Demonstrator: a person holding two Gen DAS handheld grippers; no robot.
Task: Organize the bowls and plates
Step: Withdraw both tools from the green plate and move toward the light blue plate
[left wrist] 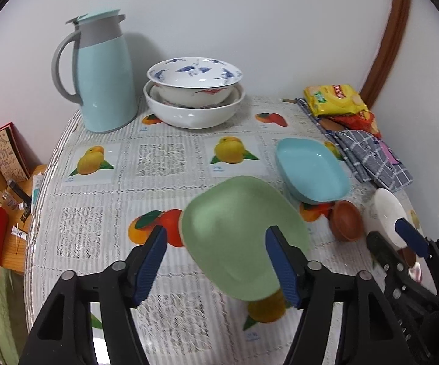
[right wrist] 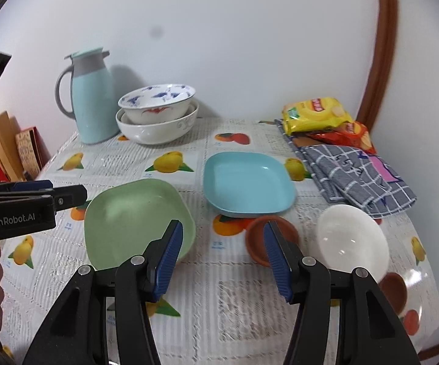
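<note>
**Plates and bowls spread over the fruit-print table, both grippers open above them**

Starting at the far left, there's a pale blue jug [right wrist: 90, 100] with a grey handle standing at the back of the table [right wrist: 219, 304], near the wall. Just beside it sits a stack of bowls [right wrist: 158, 112]: a blue-patterned one nested inside a bigger white one.

Next over, toward the front, the green plate [right wrist: 134, 219] lies flat on the tablecloth. The left gripper [left wrist: 216, 261] hangs right over it, fingers spread wide with nothing between them; from its own camera the right finger overlaps the plate's edge, but can't tell if it's actually touching. In the right wrist view that same gripper pokes in from the left edge, just beside the plate.

Further right is the blue plate [right wrist: 248, 182], a bit farther back, apart from the green one. In front of it sits a small brown bowl [right wrist: 254, 237], then a white bowl [right wrist: 352, 237] near the table's right edge. The right gripper [right wrist: 222, 255] hovers with its fingers spread too, empty, the right finger lined up over the brown bowl.

At the back right lie a yellow snack bag [right wrist: 315, 115] and a grey checked cloth [right wrist: 359, 173].
</note>
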